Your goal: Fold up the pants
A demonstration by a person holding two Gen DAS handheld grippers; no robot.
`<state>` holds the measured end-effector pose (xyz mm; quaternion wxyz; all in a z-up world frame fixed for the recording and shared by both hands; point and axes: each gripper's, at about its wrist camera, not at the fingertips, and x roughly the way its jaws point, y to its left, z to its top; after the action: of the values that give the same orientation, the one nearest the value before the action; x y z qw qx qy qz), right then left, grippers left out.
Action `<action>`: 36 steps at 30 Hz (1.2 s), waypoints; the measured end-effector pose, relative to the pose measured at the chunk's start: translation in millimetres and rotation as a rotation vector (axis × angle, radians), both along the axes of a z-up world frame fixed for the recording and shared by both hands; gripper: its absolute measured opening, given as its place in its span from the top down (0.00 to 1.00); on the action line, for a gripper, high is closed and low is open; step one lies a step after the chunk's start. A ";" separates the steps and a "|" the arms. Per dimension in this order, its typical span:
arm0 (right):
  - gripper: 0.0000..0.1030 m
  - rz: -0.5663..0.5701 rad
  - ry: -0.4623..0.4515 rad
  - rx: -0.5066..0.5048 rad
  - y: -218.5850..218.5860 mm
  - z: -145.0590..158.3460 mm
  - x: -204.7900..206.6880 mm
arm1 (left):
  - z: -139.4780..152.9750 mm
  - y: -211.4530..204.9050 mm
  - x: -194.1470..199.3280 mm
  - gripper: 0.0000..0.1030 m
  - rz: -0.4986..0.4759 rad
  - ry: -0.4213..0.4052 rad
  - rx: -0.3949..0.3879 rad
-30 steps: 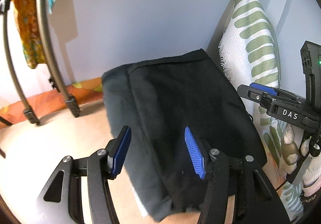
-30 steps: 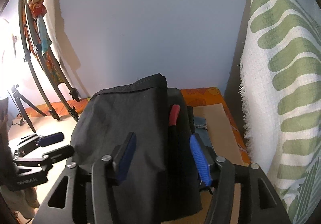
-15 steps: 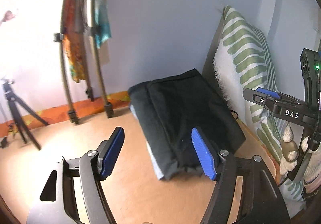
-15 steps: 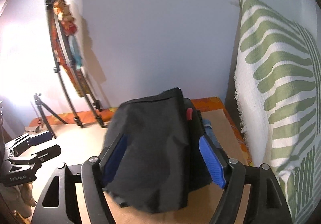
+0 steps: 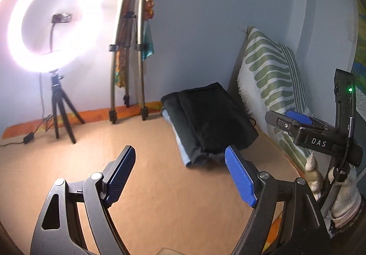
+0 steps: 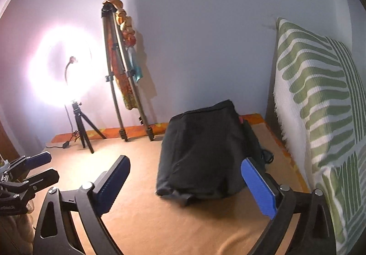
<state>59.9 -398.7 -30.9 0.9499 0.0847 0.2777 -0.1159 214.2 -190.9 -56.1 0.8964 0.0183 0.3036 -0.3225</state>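
Black cloth: the pants lie folded in a compact stack on the desk, ahead of and slightly right of the left tool, and directly ahead of the right tool, close to the cushion at the right. Both tools stand wide with nothing between the blue pads; the jaws of each have just been opening, and neither touches the cloth. Judgement: the fold looks finished and the step in hand is the withdrawal. To do it well, keep both tools clear of the stack's near edge, back straight off without snagging the loose lip at the front, and check that the layers sit square. A pale blue layer shows under the stack's left edge in the left view; whether it is a lining or a separate garment cannot be told. A red spot at the stack's right is unidentifiable. The far side of the stack is hidden, and the ring light washes out the wall behind.
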 end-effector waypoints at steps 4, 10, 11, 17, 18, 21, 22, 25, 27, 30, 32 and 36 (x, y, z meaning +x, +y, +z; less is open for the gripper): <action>0.00 -0.023 0.009 -0.018 19.7 -9.9 -16.3 | -8.5 12.4 -18.1 0.22 0.010 -0.024 0.023; 0.00 -0.084 -0.004 -0.014 38.1 -29.0 -40.6 | -27.2 26.0 -33.2 0.22 0.014 -0.021 0.023; 0.00 -0.093 -0.001 -0.024 40.0 -31.7 -42.4 | -31.9 27.2 -33.9 0.22 0.015 -0.015 0.025; 0.00 -0.112 0.015 -0.057 47.3 -45.0 -48.7 | -52.5 25.3 -38.7 0.22 0.015 -0.017 0.060; 0.00 -0.114 0.014 -0.062 48.3 -46.3 -48.9 | -54.9 23.8 -38.5 0.22 0.008 -0.008 0.067; 0.00 -0.117 0.007 -0.092 53.5 -49.4 -48.0 | -56.3 22.3 -40.1 0.22 0.004 -0.005 0.068; 0.00 -0.117 0.004 -0.099 55.1 -50.5 -47.1 | -55.7 22.6 -40.6 0.22 0.005 -0.008 0.064; 0.00 -0.102 0.001 -0.085 58.2 -54.9 -44.4 | -55.7 23.4 -41.2 0.21 0.010 -0.017 0.061; 0.00 -0.091 0.006 -0.062 58.8 -58.3 -42.0 | -58.0 25.0 -40.5 0.21 0.021 -0.016 0.059; 0.00 -0.106 0.007 -0.042 56.7 -66.5 -39.4 | -63.1 27.4 -38.2 0.21 0.024 0.005 0.059; 0.00 -0.111 0.008 -0.033 55.3 -69.0 -39.0 | -65.7 27.9 -37.2 0.21 0.025 0.012 0.071; 0.00 -0.122 0.018 -0.016 53.1 -75.6 -36.2 | -68.7 30.9 -35.9 0.21 0.025 0.023 0.072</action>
<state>23.7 -345.6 -106.5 0.9392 0.0929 0.2795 -0.1765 178.3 -160.0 -124.8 0.8956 0.0430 0.3253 -0.3005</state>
